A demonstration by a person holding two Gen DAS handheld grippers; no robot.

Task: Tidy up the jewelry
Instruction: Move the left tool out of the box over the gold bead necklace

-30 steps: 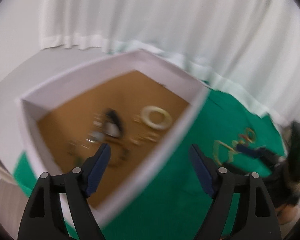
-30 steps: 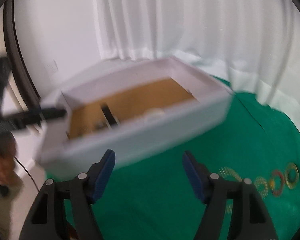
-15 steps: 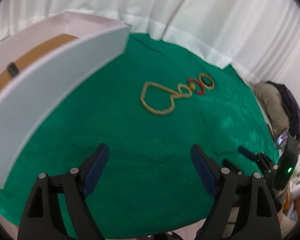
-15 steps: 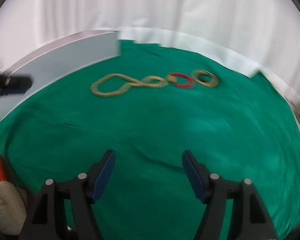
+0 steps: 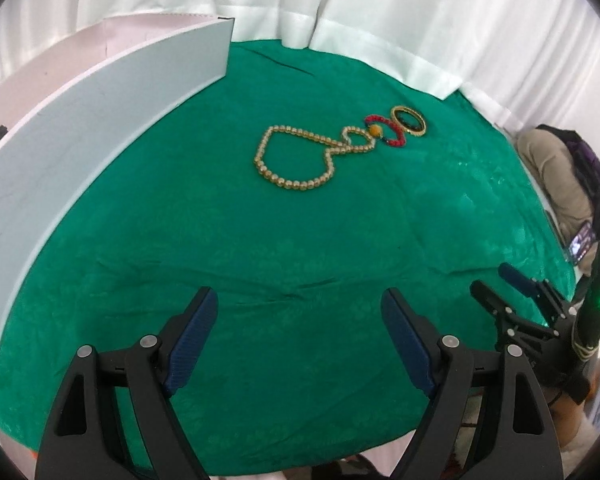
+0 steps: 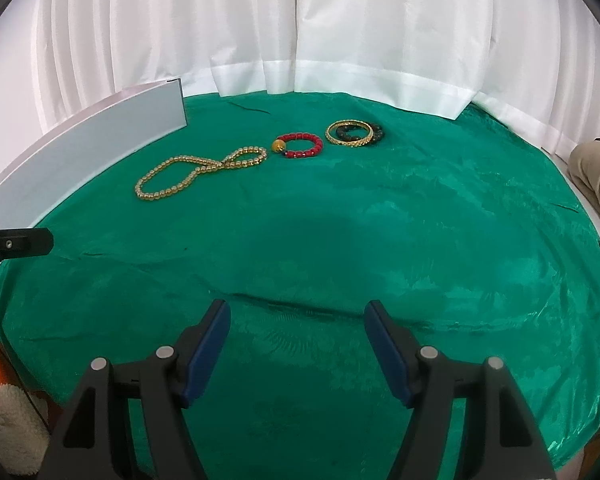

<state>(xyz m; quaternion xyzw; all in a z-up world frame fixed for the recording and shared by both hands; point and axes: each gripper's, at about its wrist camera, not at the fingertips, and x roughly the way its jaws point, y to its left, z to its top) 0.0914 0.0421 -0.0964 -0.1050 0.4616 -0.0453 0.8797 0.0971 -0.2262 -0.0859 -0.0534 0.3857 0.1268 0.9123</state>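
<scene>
On the green cloth lie a gold bead necklace (image 5: 296, 160) (image 6: 196, 172), a red bead bracelet (image 5: 384, 132) (image 6: 300, 146) with a yellow bead, a gold bangle (image 5: 408, 120) (image 6: 348, 133) and a dark bead bracelet (image 6: 376, 133) under the bangle. A white box (image 5: 100, 96) (image 6: 84, 152) stands at the left. My left gripper (image 5: 300, 340) is open and empty over the near cloth. My right gripper (image 6: 298, 340) is open and empty too; it shows at the right edge of the left wrist view (image 5: 512, 292). Both are well short of the jewelry.
White curtains (image 6: 300, 40) hang behind the table. A person's leg and a bag (image 5: 572, 176) are at the right. A towel (image 6: 4, 420) lies below the table's left edge. The left gripper's tip (image 6: 16, 244) pokes in at the left.
Both views swung away from the box, whose inside is now out of sight, to the open cloth with the jewelry. Both grippers stayed open.
</scene>
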